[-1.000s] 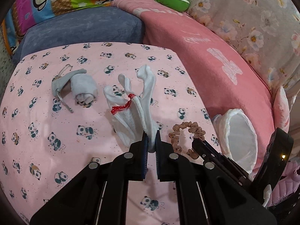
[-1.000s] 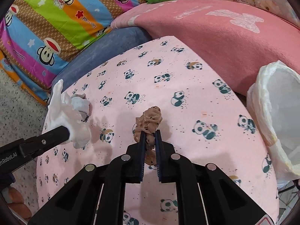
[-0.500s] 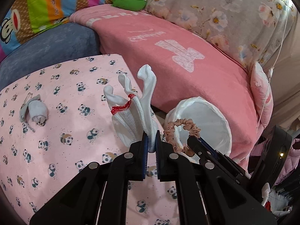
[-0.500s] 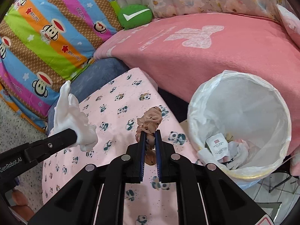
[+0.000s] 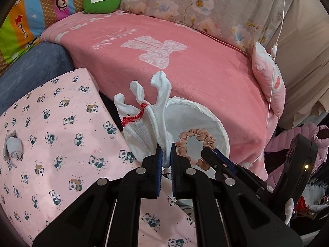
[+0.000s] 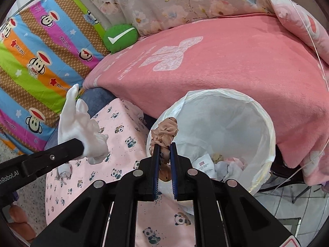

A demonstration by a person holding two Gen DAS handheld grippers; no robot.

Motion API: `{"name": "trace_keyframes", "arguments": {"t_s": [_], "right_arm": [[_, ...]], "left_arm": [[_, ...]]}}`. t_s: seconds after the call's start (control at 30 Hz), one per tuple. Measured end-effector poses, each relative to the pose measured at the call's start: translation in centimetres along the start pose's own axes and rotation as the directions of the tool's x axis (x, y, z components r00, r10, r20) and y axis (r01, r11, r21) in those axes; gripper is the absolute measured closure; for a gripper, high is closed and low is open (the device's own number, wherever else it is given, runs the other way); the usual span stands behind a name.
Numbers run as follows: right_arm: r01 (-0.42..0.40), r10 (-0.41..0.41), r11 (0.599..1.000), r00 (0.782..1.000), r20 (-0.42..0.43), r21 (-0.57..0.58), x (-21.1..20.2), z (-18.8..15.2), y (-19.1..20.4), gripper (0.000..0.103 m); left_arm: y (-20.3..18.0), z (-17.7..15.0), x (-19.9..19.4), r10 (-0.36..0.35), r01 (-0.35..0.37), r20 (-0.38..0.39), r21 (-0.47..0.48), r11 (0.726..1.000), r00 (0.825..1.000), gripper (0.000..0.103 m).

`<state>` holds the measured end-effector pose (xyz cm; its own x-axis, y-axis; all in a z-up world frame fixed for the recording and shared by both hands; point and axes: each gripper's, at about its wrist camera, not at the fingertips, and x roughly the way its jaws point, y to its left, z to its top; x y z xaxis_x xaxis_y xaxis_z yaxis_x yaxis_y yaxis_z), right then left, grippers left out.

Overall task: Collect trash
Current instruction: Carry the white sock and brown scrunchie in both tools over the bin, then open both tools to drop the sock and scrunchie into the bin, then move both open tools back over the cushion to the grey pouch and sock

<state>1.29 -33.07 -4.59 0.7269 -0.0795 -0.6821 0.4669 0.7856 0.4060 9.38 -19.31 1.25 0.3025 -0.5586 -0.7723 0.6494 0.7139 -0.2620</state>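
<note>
Both claws stay clenched on their loads: our left claw (image 5: 166,156) grips the white glove (image 5: 148,111), our right claw (image 6: 164,154) the peach scrunchie (image 6: 164,131). We have swung from the panda-print worktop (image 5: 51,123) to the lined trash bin (image 6: 265,123), so dropping comes next. Bin contents (image 6: 224,164) are hard to identify; a small grey bundle (image 5: 12,148) remains on the worktop.

Pink blanket (image 6: 226,65) covered bed; floral curtain (image 6: 185,2) hung behind; striped monkey quilt (image 6: 39,57) stood left; tiled floor (image 6: 287,203) showed lower right.
</note>
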Motion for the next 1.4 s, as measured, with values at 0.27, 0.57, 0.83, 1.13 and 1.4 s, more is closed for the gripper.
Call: {"name": "trace_keyframes", "arguments": {"t_s": [0.27,0.57,0.83,1.13,1.4], "right_arm": [[0.023,-0.023,0.999,1.000,0.011,0.040,-0.7,0.4,-3.2,0.092],[0.034,-0.036,0.996,0.999,0.026,0.078,-0.5,0.6,-4.8,0.084],[0.032,-0.035,0.996,0.999,0.030,0.078,-0.6,0.6,-4.6,0.075],[0.038,-0.039,0.999,0.999,0.028,0.040,-1.0,0.3,-3.3,0.073],[0.032,-0.033,0.999,0.999,0.023,0.005,-1.0,-0.1,-1.8,0.071]], "left_arm": [[-2.6,0.2,1.6,-0.019,0.020,-0.029,0.049,0.999,0.999,0.094],[-2.5,0.5,2.0,0.007,-0.007,-0.023,0.022,1.000,1.000,0.058],[-1.9,0.3,1.9,0.042,-0.042,-0.014,0.015,0.999,0.999,0.058],[-1.3,-0.1,1.3,0.054,-0.054,-0.004,0.004,0.999,0.999,0.058],[0.0,-0.4,0.5,0.061,-0.061,0.012,-0.019,0.998,0.998,0.058]]}}
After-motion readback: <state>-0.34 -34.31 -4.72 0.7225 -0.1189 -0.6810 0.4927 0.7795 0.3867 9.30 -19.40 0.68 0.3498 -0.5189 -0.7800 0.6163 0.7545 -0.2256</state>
